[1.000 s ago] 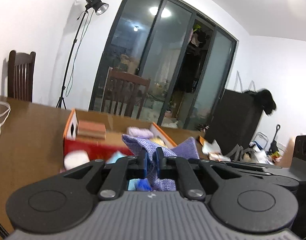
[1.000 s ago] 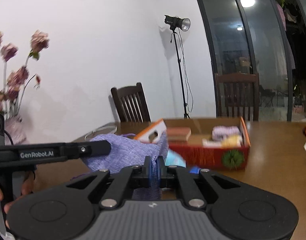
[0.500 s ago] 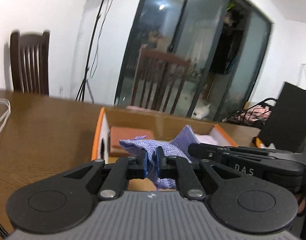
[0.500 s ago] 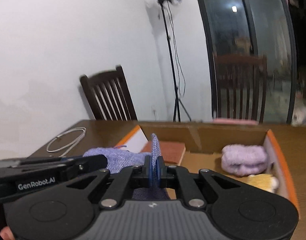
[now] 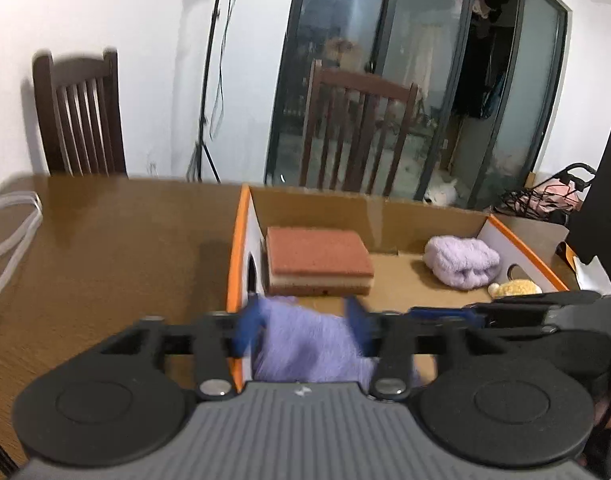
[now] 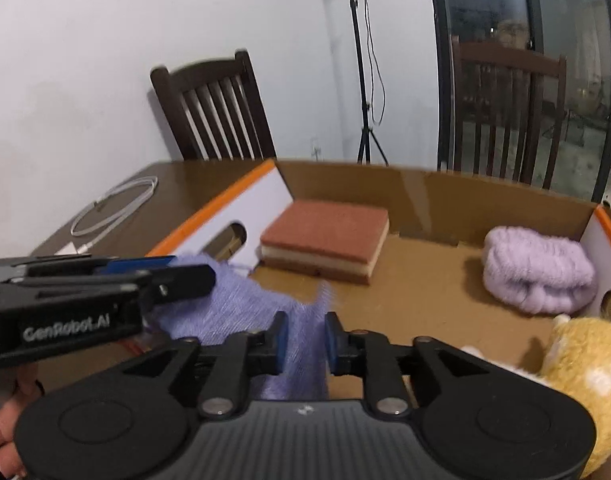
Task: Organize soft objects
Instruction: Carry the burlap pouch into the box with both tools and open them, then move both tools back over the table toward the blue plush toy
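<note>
A purple knitted cloth (image 5: 305,344) hangs between the open jaws of my left gripper (image 5: 303,320), at the near left corner of the cardboard box (image 5: 241,240). In the right wrist view the same cloth (image 6: 241,304) lies loose between the parted fingers of my right gripper (image 6: 304,338), over the box floor (image 6: 421,292). The left gripper (image 6: 157,272) shows there from the side, open over the cloth. The right gripper (image 5: 445,312) shows in the left wrist view at the right.
In the box lie a brown layered sponge (image 5: 317,260), a rolled lilac towel (image 5: 461,260) and a yellow plush toy (image 6: 581,364). A white cable (image 5: 9,232) lies on the wooden table (image 5: 105,248). Two dark chairs (image 5: 77,116) stand behind it.
Both grippers have opened and let go of the purple cloth. Both moved forward and down over the box, and the cloth has dropped at its near left corner.
</note>
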A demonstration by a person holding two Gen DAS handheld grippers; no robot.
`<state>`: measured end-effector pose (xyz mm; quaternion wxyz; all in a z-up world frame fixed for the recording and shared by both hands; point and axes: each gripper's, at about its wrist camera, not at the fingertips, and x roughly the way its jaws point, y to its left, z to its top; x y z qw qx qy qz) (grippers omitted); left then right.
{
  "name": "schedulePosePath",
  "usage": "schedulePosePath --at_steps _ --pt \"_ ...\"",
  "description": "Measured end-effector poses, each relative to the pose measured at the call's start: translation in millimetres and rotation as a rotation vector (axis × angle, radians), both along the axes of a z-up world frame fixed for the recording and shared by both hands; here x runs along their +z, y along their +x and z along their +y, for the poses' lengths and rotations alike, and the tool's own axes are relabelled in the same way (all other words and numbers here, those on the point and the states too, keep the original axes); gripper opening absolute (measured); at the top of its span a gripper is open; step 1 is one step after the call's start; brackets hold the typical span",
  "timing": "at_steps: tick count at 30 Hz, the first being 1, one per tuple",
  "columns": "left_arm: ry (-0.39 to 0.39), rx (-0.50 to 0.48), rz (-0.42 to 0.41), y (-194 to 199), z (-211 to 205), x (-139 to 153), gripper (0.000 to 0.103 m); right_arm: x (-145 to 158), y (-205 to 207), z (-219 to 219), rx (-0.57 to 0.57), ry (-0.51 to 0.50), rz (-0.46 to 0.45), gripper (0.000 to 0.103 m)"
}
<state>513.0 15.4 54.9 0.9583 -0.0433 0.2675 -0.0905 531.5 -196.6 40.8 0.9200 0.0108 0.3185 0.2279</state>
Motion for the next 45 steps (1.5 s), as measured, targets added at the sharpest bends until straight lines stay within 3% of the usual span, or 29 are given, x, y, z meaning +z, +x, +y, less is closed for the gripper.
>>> schedulePosePath --at_steps 2,4,9,16,19,24,28,29,35,45 --pt "0.067 0.001 -0.049 -13 -4 8 0.071 10 -10 -5 -0.01 0.007 -0.036 0.029" --pt "0.096 0.018 -0.094 -25 -4 18 0.074 22 -26 -13 -0.028 0.006 -0.079 0.037" --pt "0.006 0.005 -0.107 -73 10 38 0.075 50 -78 -47 -0.061 0.032 -0.159 0.056" --pt "0.002 -0.021 -0.164 -153 4 35 0.082 67 -154 -91 -0.142 -0.007 -0.199 0.056" --pt "0.011 -0.029 -0.207 -194 0 38 0.09 70 -196 -102 -0.156 -0.021 -0.235 0.065" --pt "-0.032 -0.01 -0.263 -263 5 37 0.095 57 -260 -106 -0.17 -0.059 -0.27 0.068" --pt "-0.052 0.104 -0.297 -312 16 20 0.095 39 -330 -108 -0.153 -0.03 -0.321 0.078" --pt "-0.05 0.131 -0.298 -323 18 12 0.095 33 -346 -110 -0.152 -0.014 -0.332 0.084" --pt "-0.042 0.155 -0.247 -363 24 -25 0.098 -15 -433 -126 -0.28 0.009 -0.385 0.085" --pt "-0.043 0.185 -0.204 -360 27 -37 0.098 -33 -434 -135 -0.361 0.066 -0.352 0.085"
